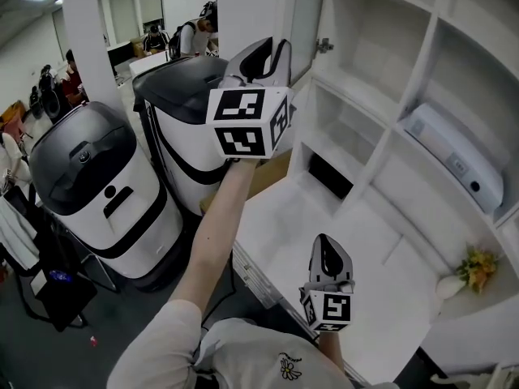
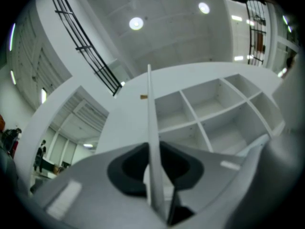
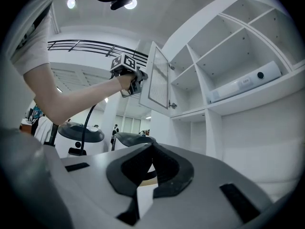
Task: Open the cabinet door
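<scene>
**Left claw clamped on the edge of the open cabinet door**

Closest to the person, the right claw (image 3: 152,149) is held low and level above a bare white counter (image 1: 284,225). Its black pads are pressed together with nothing between them.

Further out, the person's bare left arm stretches up and away. The left claw (image 2: 149,149) at its end is clenched on the thin free edge of the white cabinet door (image 3: 157,82). That edge runs straight up from between the two pads. The door has a grilled panel and stands swung out from an upper compartment, well above the counter.

Behind the door and counter rises white open shelving (image 1: 422,79). A long white device (image 1: 454,156) lies in one compartment, and yellow flowers (image 1: 478,266) sit lower, at the right.

To the left of the counter, two large white-and-black machines (image 1: 97,193) stand on a dark floor. Beyond them, people (image 1: 195,31) are in a bright room with ceiling lights.
</scene>
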